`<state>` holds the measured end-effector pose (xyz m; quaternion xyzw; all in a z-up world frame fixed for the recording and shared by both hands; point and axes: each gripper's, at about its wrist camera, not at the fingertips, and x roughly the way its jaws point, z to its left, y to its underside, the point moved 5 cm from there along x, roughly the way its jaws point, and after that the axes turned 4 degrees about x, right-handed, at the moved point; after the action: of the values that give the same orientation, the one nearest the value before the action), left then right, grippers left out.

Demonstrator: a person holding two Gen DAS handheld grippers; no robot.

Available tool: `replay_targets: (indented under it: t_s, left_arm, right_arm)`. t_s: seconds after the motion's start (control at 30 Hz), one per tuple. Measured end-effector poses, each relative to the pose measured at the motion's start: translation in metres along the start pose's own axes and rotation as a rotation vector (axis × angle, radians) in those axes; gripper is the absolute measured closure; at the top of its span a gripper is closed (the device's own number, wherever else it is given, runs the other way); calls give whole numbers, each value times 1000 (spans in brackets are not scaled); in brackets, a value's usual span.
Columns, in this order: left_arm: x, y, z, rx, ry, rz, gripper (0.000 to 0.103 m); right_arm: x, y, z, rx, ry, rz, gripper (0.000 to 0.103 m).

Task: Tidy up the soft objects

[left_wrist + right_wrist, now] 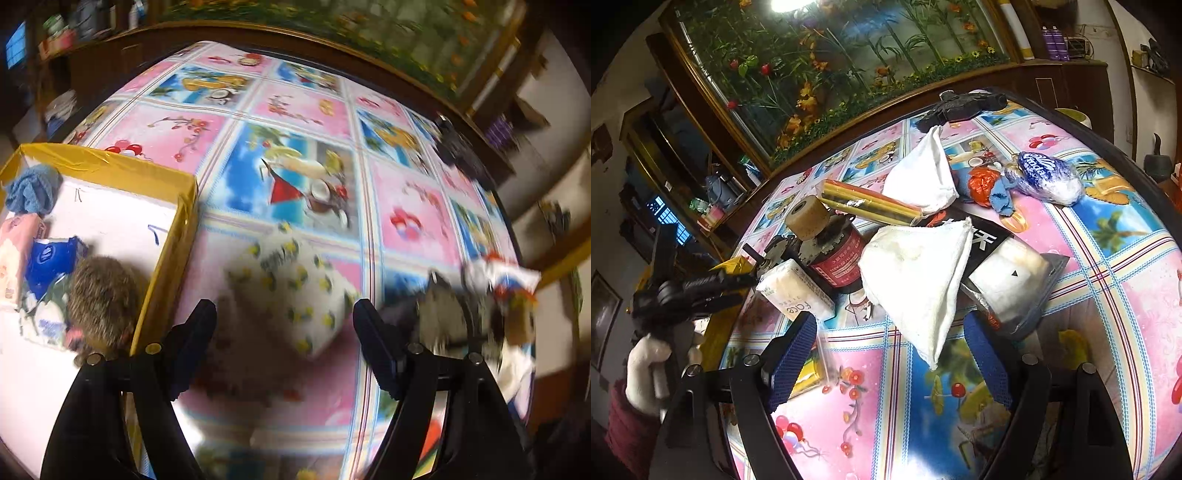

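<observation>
Between pickups: left gripper (284, 321) jaws released above lemon-print pouch (295, 291), box (162, 258) at nine o'clock; right gripper (890, 343) jaws released before white cloth (916, 280). Next: descend, clench.

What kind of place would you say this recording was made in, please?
Most likely a lived-in home: a table under a fruit-print oilcloth, a large framed flower picture on the wall, and dark wooden shelves crowded with household bits.

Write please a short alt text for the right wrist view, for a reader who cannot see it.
Open right tongs hover empty over a white folded cloth on a colourful tablecloth. Behind lie a tissue pack, a red-labelled motor and a second white cloth.
</observation>
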<state>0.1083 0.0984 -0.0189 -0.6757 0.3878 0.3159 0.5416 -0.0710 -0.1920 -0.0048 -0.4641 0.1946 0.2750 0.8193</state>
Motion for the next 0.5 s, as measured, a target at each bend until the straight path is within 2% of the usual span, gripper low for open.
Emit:
replay_targets:
  t_s: [0.07, 0.13, 0.17, 0.23, 0.33, 0.4, 0.43, 0.5]
  left_arm:
    - [8, -7, -4, -1, -23, -2, 26]
    - [20, -10, -12, 53, -86, 9, 25]
    - [19, -12, -15, 76, -90, -10, 25]
    - [16, -12, -13, 88, -77, 6, 29]
    - [5, -8, -6, 90, -48, -12, 48]
    - [-3, -3, 0, 80, -12, -6, 73]
    - [-7, 2, 3, 83, 9, 7, 80]
    - [-14, 12, 5, 104, 25, 28, 84]
  right_arm:
    - [1, 0, 0, -2, -2, 2, 20]
    - [1, 1, 0, -4, -4, 6, 20]
    - [2, 1, 0, -5, -3, 7, 20]
    - [1, 0, 0, -5, -1, 3, 20]
    - [2, 0, 0, -3, 1, 2, 20]
    - [2, 1, 0, -4, 5, 4, 20]
    - [2, 1, 0, -4, 7, 3, 20]
    - [2, 0, 0, -5, 10, 2, 20]
